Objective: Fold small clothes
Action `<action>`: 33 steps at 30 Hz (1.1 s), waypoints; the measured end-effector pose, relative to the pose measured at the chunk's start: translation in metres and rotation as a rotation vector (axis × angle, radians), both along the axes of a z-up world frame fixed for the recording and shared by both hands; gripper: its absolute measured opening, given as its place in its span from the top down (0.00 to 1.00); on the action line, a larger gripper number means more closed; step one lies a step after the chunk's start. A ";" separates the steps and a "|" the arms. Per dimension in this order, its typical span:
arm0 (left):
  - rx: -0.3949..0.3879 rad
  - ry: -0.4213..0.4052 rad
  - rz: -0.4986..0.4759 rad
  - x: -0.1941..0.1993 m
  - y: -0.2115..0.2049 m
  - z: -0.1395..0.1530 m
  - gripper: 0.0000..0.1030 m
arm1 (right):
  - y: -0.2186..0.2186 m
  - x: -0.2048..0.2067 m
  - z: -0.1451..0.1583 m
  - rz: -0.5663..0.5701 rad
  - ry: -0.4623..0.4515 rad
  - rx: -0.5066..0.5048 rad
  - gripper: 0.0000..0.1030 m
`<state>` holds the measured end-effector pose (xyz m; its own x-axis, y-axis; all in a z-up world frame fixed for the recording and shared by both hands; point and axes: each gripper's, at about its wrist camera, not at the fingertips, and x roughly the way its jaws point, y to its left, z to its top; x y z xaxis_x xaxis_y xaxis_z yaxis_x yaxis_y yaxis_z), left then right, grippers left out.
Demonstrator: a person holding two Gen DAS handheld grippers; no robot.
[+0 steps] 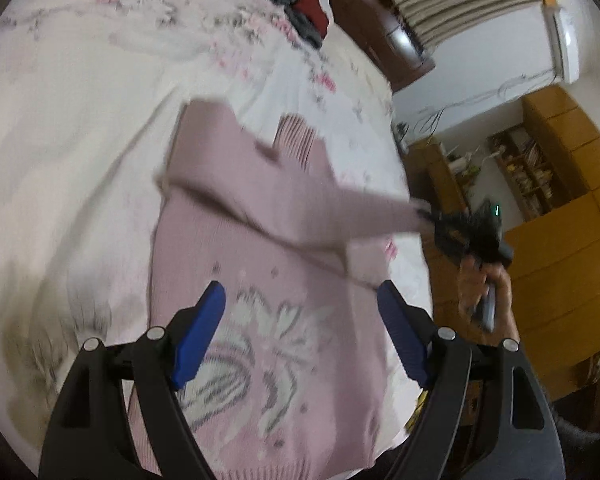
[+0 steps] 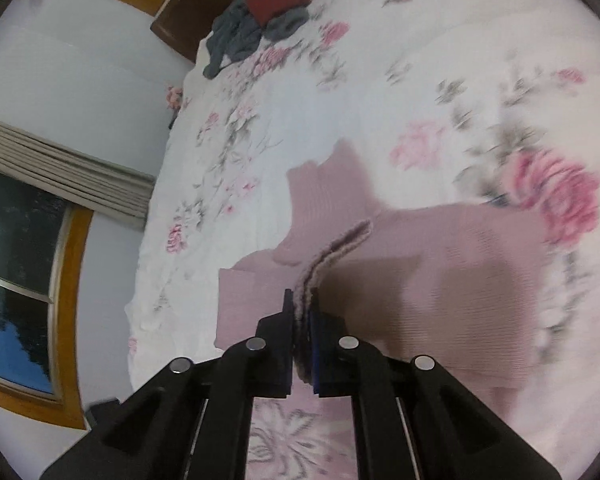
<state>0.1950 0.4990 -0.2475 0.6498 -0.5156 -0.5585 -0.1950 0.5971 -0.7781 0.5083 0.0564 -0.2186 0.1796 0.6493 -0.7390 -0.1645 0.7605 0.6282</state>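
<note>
A pink knitted sweater [image 1: 236,240] lies flat on a bed covered with a floral bedspread [image 1: 80,120], its white flower motif facing up near the lower hem. The ribbed collar [image 1: 296,136] points toward the far end of the bed.

The left gripper [image 1: 300,308] hangs above the sweater's patterned front with its blue pads [image 1: 204,320] spread wide and nothing between them.

The right gripper [image 2: 302,320] is clenched on the cuff of one sleeve [image 2: 332,252]; the knit edge is pinched between its closed fingers. From the left wrist view, that sleeve is drawn taut across the sweater's chest toward the bed's edge, where a hand [image 1: 484,288] holds the tool. Motion blur obscures the sleeve detail.

A dark grey garment [image 2: 236,40] with a folded red garment [image 2: 276,0] on top sits at the far corner of the bed, well apart from the sweater.
</note>
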 end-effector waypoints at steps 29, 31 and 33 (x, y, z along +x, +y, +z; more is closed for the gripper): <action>0.023 0.221 -0.140 0.183 0.012 -0.119 0.26 | -0.104 -0.020 -0.114 -0.068 0.021 0.052 0.87; 0.053 0.257 -0.166 0.188 0.009 -0.124 0.27 | -0.098 -0.013 -0.134 -0.045 0.081 -0.025 0.93; 0.103 0.288 -0.197 0.197 0.004 -0.119 0.31 | -0.100 -0.003 -0.138 -0.031 0.094 -0.061 1.00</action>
